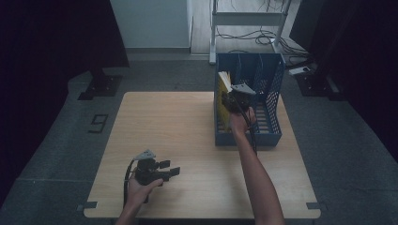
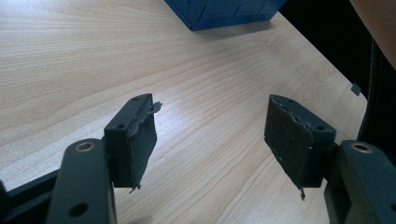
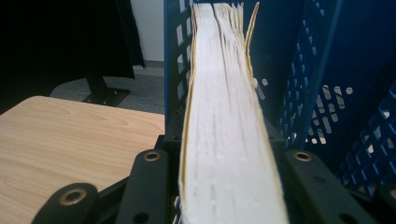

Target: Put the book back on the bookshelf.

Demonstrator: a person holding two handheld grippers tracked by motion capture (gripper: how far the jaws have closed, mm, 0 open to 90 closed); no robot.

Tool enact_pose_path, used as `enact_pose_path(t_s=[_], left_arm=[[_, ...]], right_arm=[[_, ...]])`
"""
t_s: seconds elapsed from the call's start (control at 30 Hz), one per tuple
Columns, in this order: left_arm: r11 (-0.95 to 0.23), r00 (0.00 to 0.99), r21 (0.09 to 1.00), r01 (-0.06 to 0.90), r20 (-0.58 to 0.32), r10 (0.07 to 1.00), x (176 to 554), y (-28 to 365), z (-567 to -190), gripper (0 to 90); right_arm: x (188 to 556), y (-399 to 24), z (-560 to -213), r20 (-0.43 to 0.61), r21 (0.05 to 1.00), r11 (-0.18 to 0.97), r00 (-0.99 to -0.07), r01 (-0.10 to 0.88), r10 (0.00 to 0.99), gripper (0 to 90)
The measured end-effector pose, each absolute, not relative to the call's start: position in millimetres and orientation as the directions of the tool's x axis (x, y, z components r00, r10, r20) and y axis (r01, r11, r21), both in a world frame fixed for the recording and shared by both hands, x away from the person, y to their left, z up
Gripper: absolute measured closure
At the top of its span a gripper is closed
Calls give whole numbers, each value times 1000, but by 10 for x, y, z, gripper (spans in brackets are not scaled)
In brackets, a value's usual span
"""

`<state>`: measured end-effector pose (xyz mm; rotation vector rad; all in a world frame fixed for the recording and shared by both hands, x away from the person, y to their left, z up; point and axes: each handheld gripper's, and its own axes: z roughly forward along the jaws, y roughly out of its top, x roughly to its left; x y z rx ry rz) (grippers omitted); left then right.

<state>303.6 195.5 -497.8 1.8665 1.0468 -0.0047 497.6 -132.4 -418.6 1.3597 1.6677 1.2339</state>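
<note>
while the right gripper point(image 3: 224, 186) clasps a yellow book point(image 3: 224, 116) upright in the blue file rack point(image 1: 274, 93), left gripper point(image 2: 217, 135) wide

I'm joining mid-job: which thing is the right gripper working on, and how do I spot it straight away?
Find the wooden table, then the blue slotted file rack at its far right. In the rack's leftmost slot stands a thick book with a yellow cover, between the right gripper jaws. It is the one yellow thing against the blue.
</note>
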Motion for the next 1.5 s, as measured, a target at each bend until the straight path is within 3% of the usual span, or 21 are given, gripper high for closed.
enact_pose_path(t_s=[0.23, 0.4, 0.53, 0.67, 1.5], left_arm=[[-175, 631, 731, 660, -414, 656, 3039, 1948, -4986, 337], [-177, 632, 730, 660, -412, 657, 3040, 1941, -4992, 337], [-181, 632, 730, 660, -409, 658, 3037, 1935, -4992, 337], [-182, 633, 729, 660, -408, 658, 3038, 1931, -4994, 337], [-171, 620, 732, 660, -401, 674, 3060, 1999, -4995, 337]], right_arm=[[5008, -1351, -4178, 90, 934, 9, -261, 356, 961, 608], [5015, -1345, -4146, 85, 943, 9, -268, 334, 960, 648], [5047, -1349, -4118, 101, 929, 5, -268, 371, 958, 697], [5049, -1335, -4090, 58, 925, 45, -256, 379, 965, 738], [5240, -1210, -4082, 48, 949, 10, -177, 315, 983, 746]])
